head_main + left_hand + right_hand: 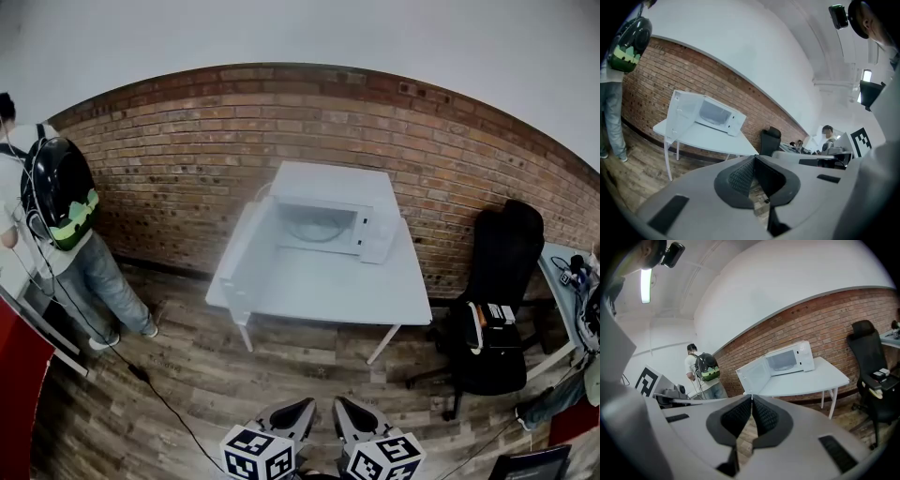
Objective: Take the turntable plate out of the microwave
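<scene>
As the head view looks across a wooden floor [187, 394] to a brick wall [187, 159], a person with a black and green backpack [58, 195] stands at far left, facing away.

At centre, a white surface [328, 286] stands against the wall and carries a white microwave [328, 180]. The microwave door [246, 251] is swung wide open to the left. The turntable plate [316, 228] shows faintly as a pale round shape on the floor of the oven cavity. It appears to sit in its usual place, untouched.

At right, a black office chair [497, 309] stands just beside the surface.

Along the bottom edge, the two grippers sit side by side, well apart from the surface. The left gripper [298, 412] has its jaws pressed together at the tips, and its own view shows nothing between them. The right gripper [345, 412] is likewise closed tip to tip and holds nothing.

The task appears not yet begun in any hands-on sense. The open door is the only step already in place. What is left, by this reading, is everything else: walking up to the surface, opening a gripper, reaching into the cavity, taking the plate by its rim and drawing it out.
</scene>
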### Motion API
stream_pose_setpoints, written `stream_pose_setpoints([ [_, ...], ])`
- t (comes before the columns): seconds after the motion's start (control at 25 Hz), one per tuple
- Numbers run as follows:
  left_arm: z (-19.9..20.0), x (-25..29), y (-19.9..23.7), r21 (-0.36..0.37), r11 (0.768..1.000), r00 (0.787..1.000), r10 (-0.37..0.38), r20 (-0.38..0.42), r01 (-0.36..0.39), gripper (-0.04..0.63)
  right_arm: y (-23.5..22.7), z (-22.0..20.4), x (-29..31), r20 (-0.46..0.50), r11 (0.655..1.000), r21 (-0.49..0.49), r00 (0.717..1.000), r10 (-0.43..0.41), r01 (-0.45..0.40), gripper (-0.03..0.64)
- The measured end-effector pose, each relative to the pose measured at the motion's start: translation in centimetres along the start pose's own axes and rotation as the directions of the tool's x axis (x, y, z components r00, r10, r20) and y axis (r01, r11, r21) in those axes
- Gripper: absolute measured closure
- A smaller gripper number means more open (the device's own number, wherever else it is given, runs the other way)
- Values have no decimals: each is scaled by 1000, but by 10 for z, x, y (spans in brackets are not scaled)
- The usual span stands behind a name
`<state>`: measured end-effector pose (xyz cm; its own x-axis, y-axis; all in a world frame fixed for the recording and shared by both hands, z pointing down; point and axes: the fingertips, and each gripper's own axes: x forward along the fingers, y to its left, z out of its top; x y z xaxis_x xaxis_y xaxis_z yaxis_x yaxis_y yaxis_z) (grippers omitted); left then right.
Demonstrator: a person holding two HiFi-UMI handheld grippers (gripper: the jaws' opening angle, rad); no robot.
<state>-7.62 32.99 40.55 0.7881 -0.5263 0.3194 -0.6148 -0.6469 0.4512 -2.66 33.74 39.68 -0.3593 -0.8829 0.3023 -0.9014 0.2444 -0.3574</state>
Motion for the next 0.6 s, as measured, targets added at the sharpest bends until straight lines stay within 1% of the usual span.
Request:
stream_pose_setpoints([
  [0.28,-2,15,-12,-13,1000,999,29,27,-29,586,-17,3,-14,-3,999,-16,999,42,-42,598],
  [0.4,-3,20,-16,-16,999,999,41,30,-41,586,-27,2,-17,-10,999,-28,1000,30,-30,598],
  [0.6,-4,30,-8,-34,998,998,50,24,-49,586,-34,-3,-9,-21,999,-23,1000,23,-23,598],
])
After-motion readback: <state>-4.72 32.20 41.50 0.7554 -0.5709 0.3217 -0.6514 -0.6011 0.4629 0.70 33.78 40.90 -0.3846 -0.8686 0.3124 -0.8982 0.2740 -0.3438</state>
